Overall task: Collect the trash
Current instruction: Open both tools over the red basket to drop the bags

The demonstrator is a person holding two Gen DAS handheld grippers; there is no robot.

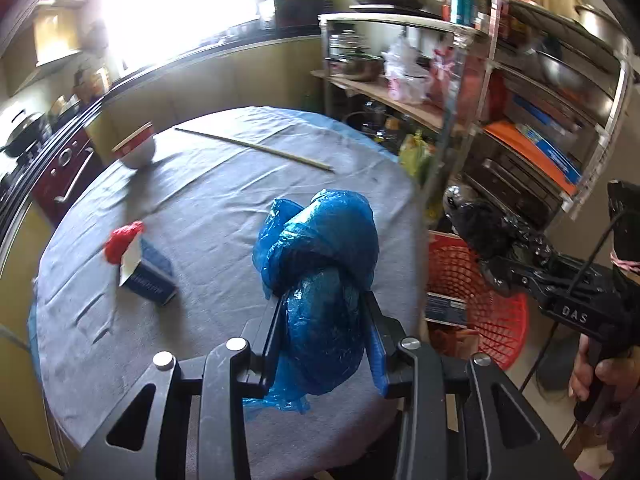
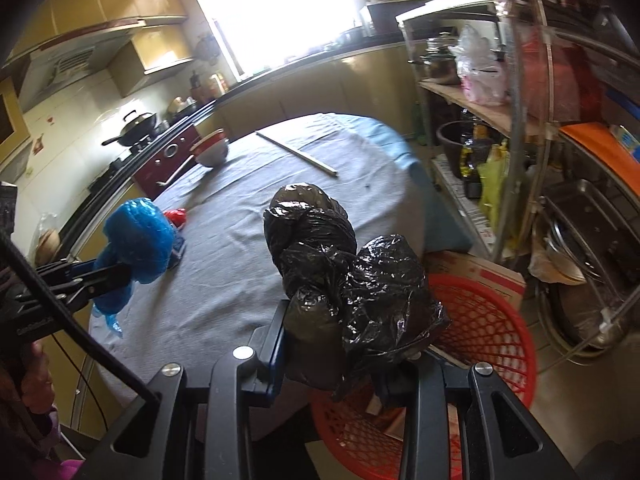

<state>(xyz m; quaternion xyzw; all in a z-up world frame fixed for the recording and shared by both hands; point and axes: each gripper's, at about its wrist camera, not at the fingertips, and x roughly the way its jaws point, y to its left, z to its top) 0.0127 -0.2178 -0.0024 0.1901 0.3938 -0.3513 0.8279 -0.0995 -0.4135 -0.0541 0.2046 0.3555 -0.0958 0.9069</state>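
My left gripper (image 1: 324,320) is shut on a knotted blue plastic bag (image 1: 320,264), lifted over the grey-clothed round table (image 1: 224,200). The same blue bag (image 2: 136,240) shows at the left in the right wrist view. My right gripper (image 2: 332,332) is shut on a crumpled black plastic bag (image 2: 336,276), held above the table's right edge, over a red mesh basket (image 2: 488,332). That black bag (image 1: 492,240) and the red basket (image 1: 500,320) also appear at the right in the left wrist view. A red wrapper (image 1: 122,240) and a small blue box (image 1: 150,280) lie on the table.
A red-and-white bowl (image 1: 138,148) and a long chopstick (image 1: 256,148) lie at the table's far side. A metal shelf rack (image 2: 560,120) full of pots and bottles stands right of the table. A cardboard box (image 2: 480,272) sits behind the basket. A person's hand (image 1: 600,376) holds the right gripper.
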